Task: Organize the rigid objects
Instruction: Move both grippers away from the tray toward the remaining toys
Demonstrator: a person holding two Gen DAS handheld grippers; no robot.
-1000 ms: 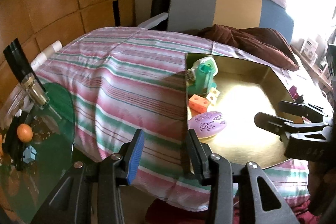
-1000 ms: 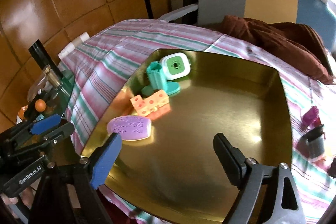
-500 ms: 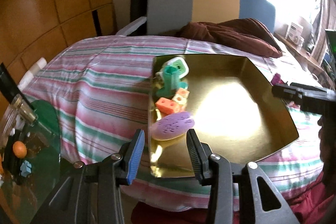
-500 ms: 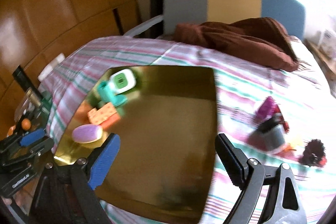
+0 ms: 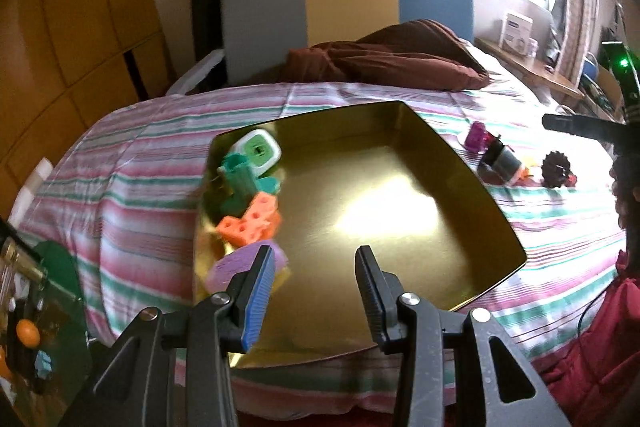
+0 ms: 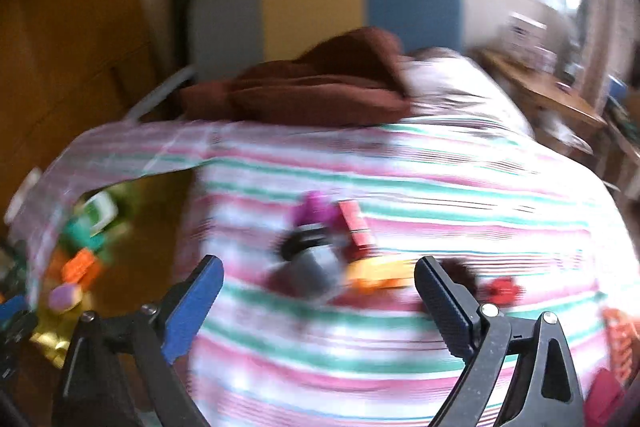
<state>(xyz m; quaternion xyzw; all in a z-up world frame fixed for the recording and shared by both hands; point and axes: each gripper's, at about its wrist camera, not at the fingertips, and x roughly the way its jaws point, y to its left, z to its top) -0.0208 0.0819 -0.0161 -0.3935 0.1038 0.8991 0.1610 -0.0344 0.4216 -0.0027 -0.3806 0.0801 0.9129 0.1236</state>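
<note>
Striped bed (image 5: 152, 163) carries a gold tray (image 5: 472, 187) holding a green-and-white cube (image 5: 259, 149), orange blocks (image 5: 250, 223) and a purple oval (image 5: 224, 267). Both the left gripper (image 5: 316, 291) and right gripper (image 6: 318, 305) gape, empty; the right hovers over blurred, seemingly loose toys (image 6: 320, 247).

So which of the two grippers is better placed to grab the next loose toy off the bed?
Probably the right hand-held gripper: it is open and pointed at the loose toys on the striped bedspread. The left hand-held gripper, also open, faces the gold tray, away from them.
</note>
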